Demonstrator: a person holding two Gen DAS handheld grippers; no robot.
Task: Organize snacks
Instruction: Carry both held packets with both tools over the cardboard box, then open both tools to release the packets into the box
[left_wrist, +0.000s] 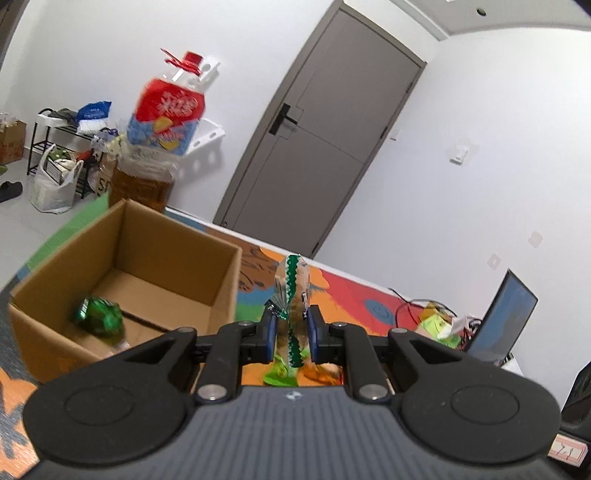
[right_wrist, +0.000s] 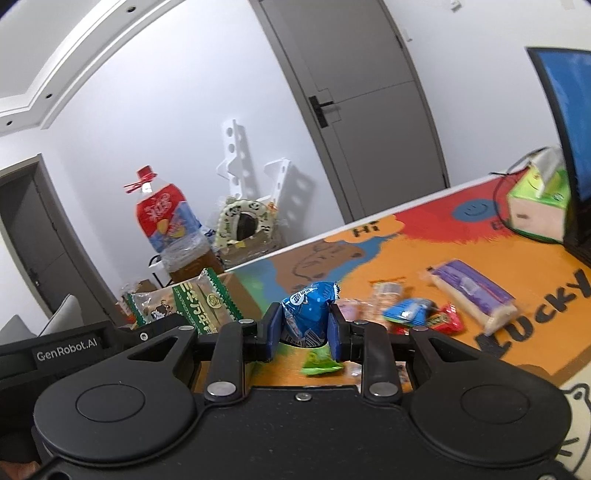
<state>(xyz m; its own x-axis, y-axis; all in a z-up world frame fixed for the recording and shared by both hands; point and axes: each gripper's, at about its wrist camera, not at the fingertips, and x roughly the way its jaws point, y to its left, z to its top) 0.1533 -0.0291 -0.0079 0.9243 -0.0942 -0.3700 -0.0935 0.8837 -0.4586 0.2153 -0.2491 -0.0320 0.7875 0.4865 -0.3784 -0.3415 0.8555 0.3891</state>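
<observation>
My left gripper (left_wrist: 291, 332) is shut on a clear snack packet with green zigzag edges (left_wrist: 291, 291), held upright just right of an open cardboard box (left_wrist: 221, 273). A green packet (left_wrist: 98, 314) lies inside the box. The same held packet (right_wrist: 201, 302) and the left gripper body show at the left of the right wrist view. My right gripper (right_wrist: 304, 326) is shut on a blue snack packet (right_wrist: 308, 314) above the colourful mat (right_wrist: 406, 258). Several loose snacks lie on the mat: a purple packet (right_wrist: 476, 291), a blue one (right_wrist: 406, 312), a red one (right_wrist: 448, 321), a green one (right_wrist: 319, 363).
A green tissue box (right_wrist: 535, 199) and a laptop screen (right_wrist: 569, 122) stand at the table's far right. Beyond the table are a large bottle with a red label (left_wrist: 166, 110), a grey door (left_wrist: 317, 140), a shoe rack and bags on the floor.
</observation>
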